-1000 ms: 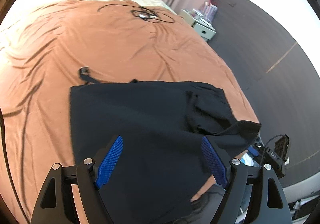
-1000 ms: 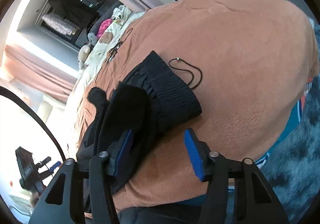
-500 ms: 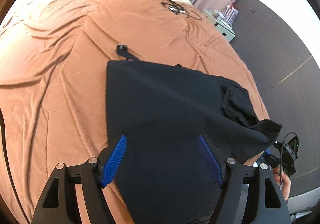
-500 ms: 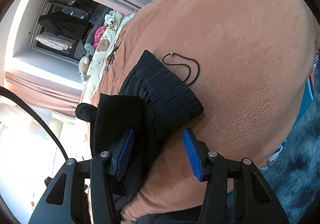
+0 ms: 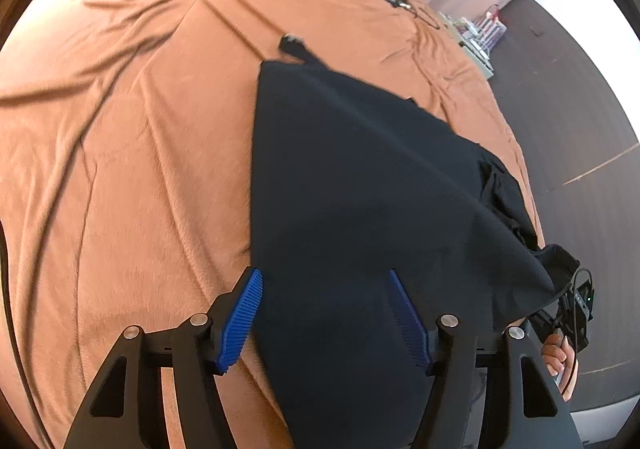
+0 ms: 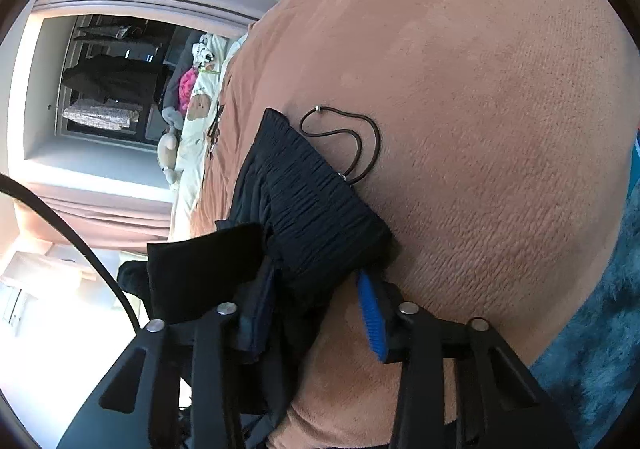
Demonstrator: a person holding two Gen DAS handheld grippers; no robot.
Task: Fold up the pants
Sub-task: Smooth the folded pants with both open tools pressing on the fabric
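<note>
Now, left wrist view: the left tool (image 5: pixel 326 315), jaws closing but apart, straddles the black pants (image 5: pixel 360 189) spread on the bed (image 5: pixel 120 169). Right wrist view: the right tool (image 6: pixel 316 313), jaws closing, pinches fabric beside the waistband (image 6: pixel 316 201). Gripping for a fold; next, the left must clamp.

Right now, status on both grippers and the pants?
Left gripper open, jaws closing, straddling black fabric pants on the brown fleece blanket. Right gripper closing on the waistband end. Black drawstring loose beside it.
</note>
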